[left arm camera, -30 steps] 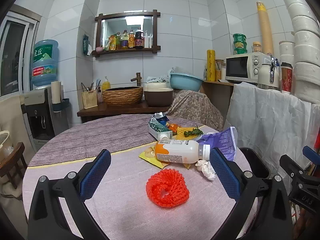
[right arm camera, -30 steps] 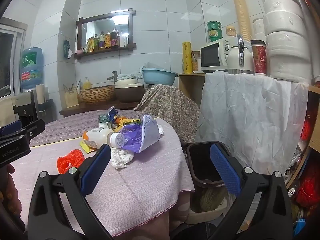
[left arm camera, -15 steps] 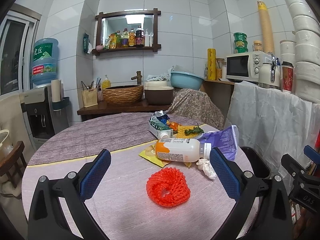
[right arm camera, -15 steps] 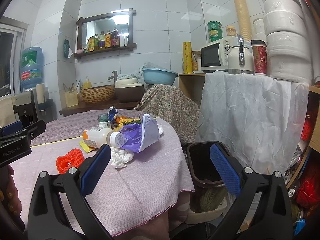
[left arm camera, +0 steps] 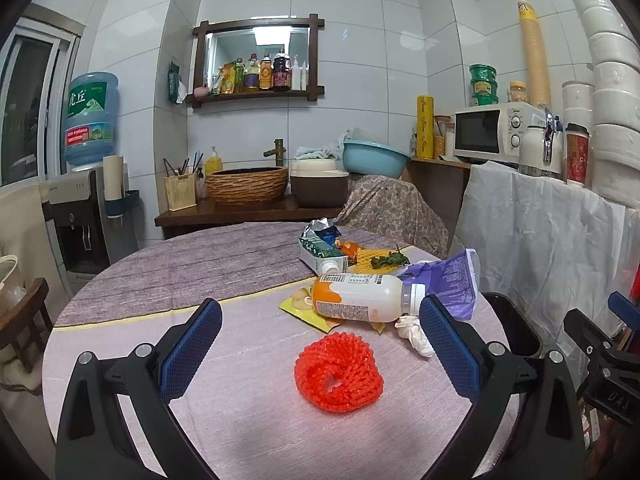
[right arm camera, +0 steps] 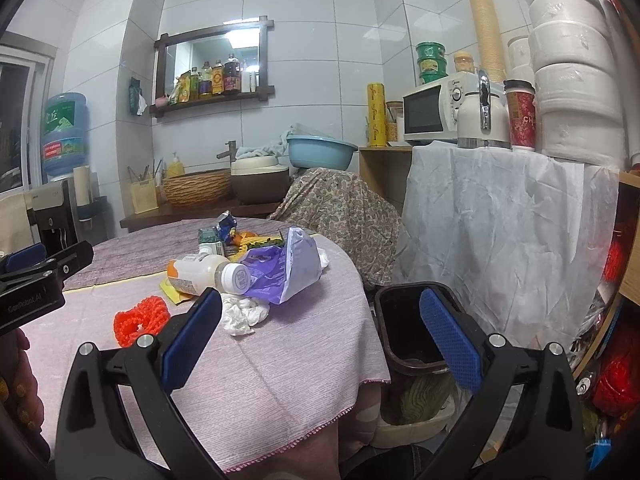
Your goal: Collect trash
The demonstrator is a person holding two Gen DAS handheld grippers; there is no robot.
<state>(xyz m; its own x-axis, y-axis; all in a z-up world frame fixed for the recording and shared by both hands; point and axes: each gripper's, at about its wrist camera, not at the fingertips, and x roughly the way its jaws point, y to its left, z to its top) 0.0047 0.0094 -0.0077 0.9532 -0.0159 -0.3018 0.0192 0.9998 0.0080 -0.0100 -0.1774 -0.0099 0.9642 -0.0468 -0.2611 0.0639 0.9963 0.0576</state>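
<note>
Trash lies on a round table (left arm camera: 168,280): a red foam net (left arm camera: 338,374), a white bottle with an orange label (left arm camera: 362,298) on its side, a purple bag (left arm camera: 444,280), a crumpled tissue (left arm camera: 414,334), a carton (left arm camera: 320,254) and wrappers behind. My left gripper (left arm camera: 320,354) is open, its fingers on either side of the red net and above it. My right gripper (right arm camera: 320,338) is open over the table's right edge, with the tissue (right arm camera: 242,314) by its left finger. A dark bin (right arm camera: 404,328) stands beside the table.
A covered shelf with a microwave (left arm camera: 492,134), a kettle and stacked bowls rises on the right. Behind the table are a wooden counter with a basket sink (left arm camera: 248,184), a blue basin and a draped chair (left arm camera: 394,212). A water dispenser (left arm camera: 86,200) stands at the left.
Both grippers have crept slightly forward toward the trash pile. Their jaws stay as wide as before, and nothing on the table has moved.
</note>
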